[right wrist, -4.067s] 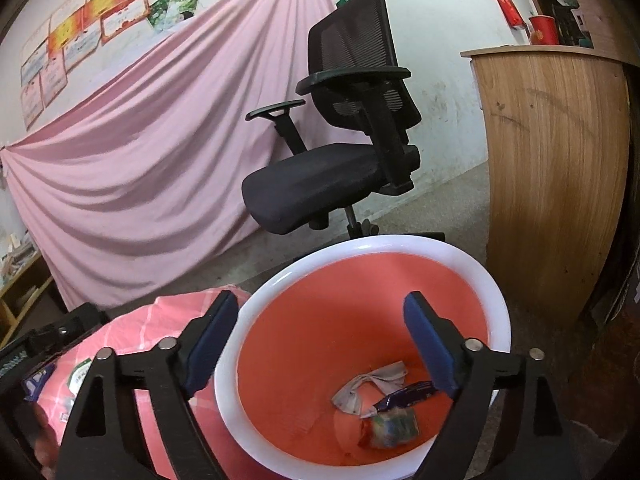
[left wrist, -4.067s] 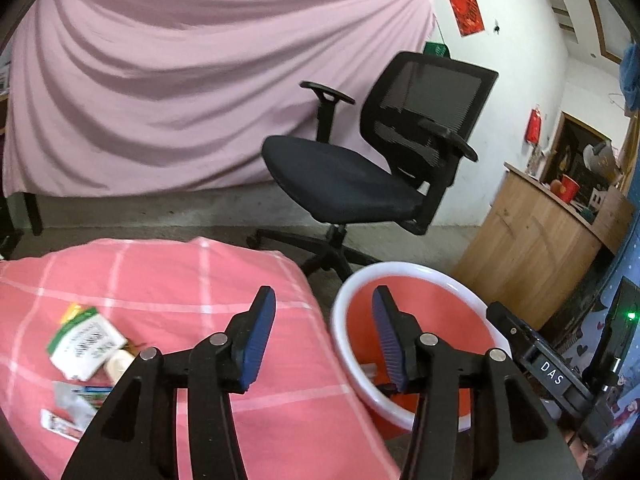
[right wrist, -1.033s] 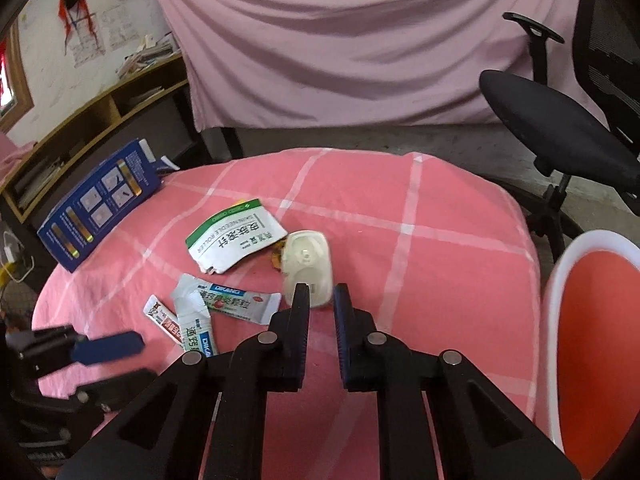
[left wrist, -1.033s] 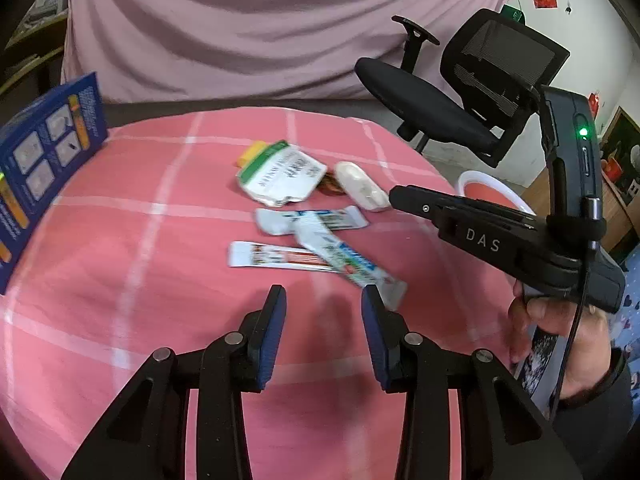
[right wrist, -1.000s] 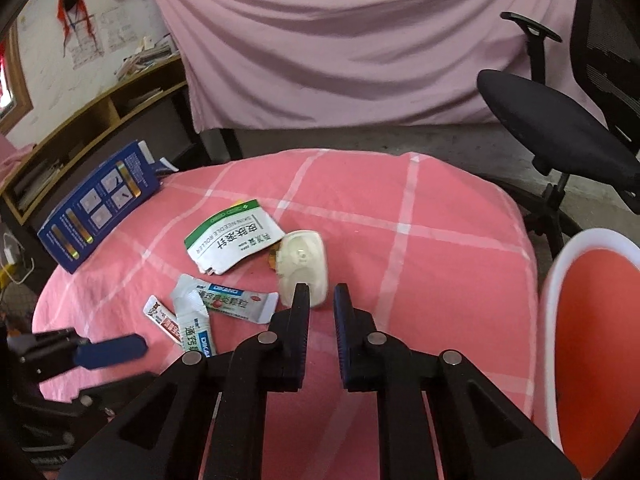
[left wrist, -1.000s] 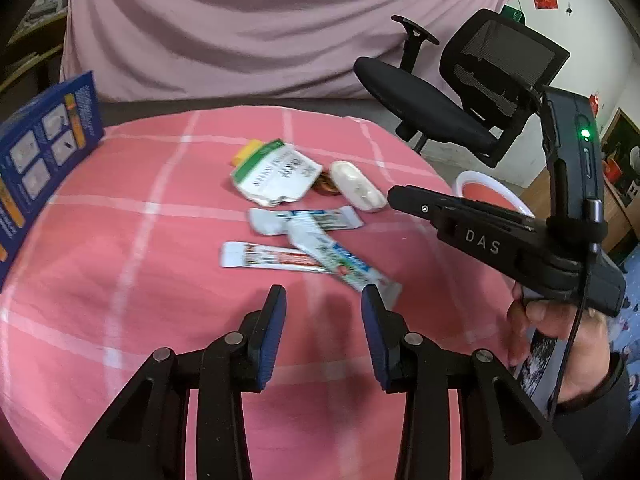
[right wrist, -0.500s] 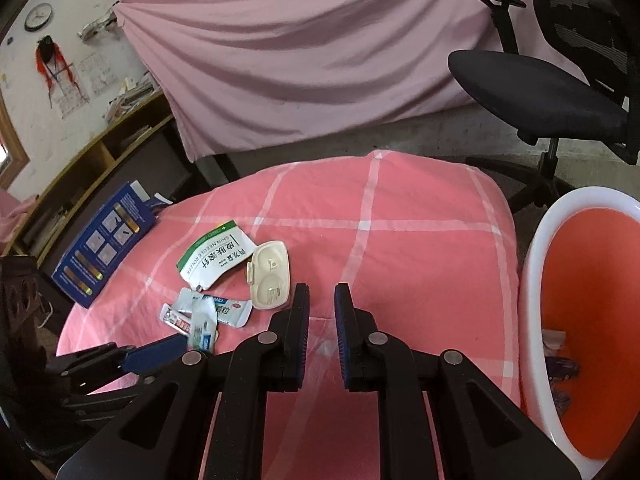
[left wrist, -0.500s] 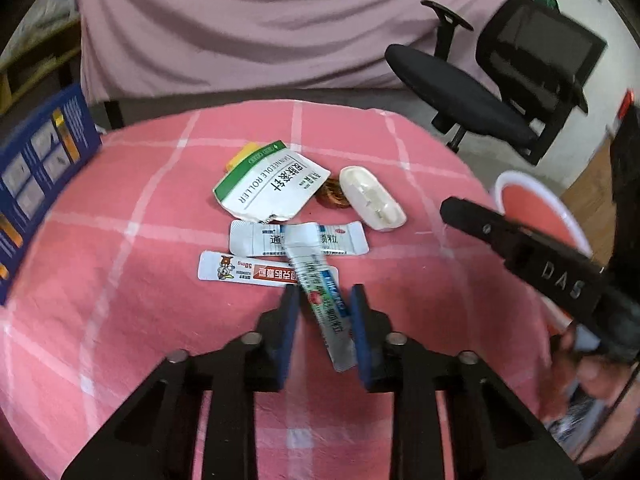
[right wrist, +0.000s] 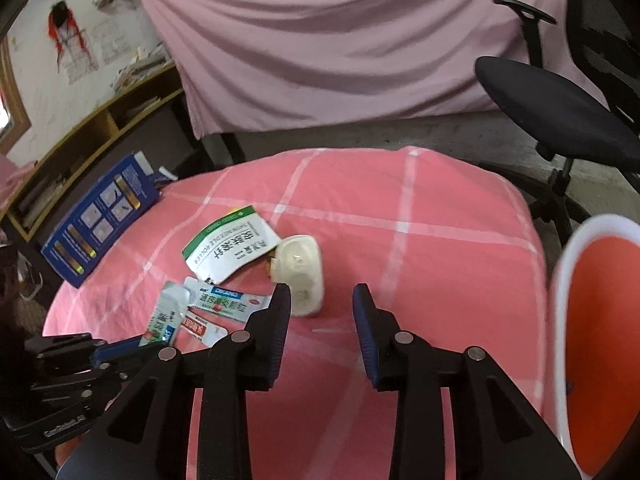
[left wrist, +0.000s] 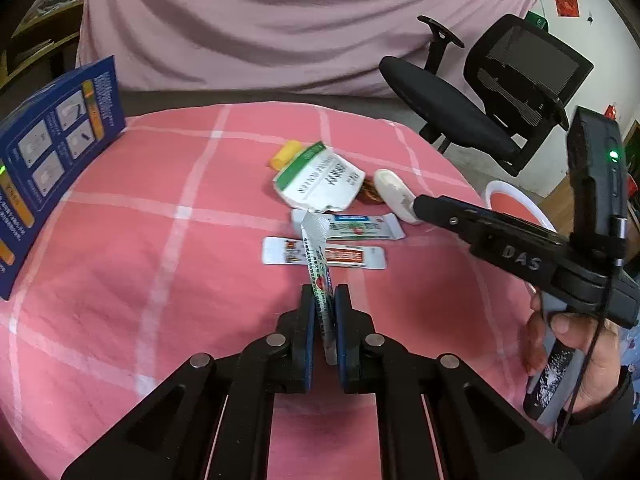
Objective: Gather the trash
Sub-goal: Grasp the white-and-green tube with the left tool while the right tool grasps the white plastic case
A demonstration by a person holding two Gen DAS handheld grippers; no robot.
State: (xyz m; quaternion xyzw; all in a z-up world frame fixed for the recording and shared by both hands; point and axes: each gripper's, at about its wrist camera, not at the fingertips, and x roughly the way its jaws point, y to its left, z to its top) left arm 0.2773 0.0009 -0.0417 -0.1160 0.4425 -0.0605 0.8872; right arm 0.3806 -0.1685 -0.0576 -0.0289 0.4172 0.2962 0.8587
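Trash lies on a pink checked tablecloth (left wrist: 160,208). My left gripper (left wrist: 323,304) is shut on the near end of a long silver sachet (left wrist: 318,264); the sachet also shows in the right wrist view (right wrist: 164,316). Beyond it lie a red-and-white sachet (left wrist: 348,257), a green-print sachet (left wrist: 360,227), a torn white-and-green pouch (left wrist: 320,180) and a cream plastic case (right wrist: 300,272). My right gripper (right wrist: 320,312) is open and empty, just right of the case. The orange bin with a white rim (right wrist: 600,320) stands at the table's right.
A blue printed box (left wrist: 48,160) stands on the table's left edge. A black office chair (left wrist: 480,92) is behind the table to the right. A pink sheet (left wrist: 280,20) hangs across the back. Wooden shelves (right wrist: 100,128) are at the far left.
My left gripper has closed on the long silver sachet. My right gripper has opened and come nearer to the cream case.
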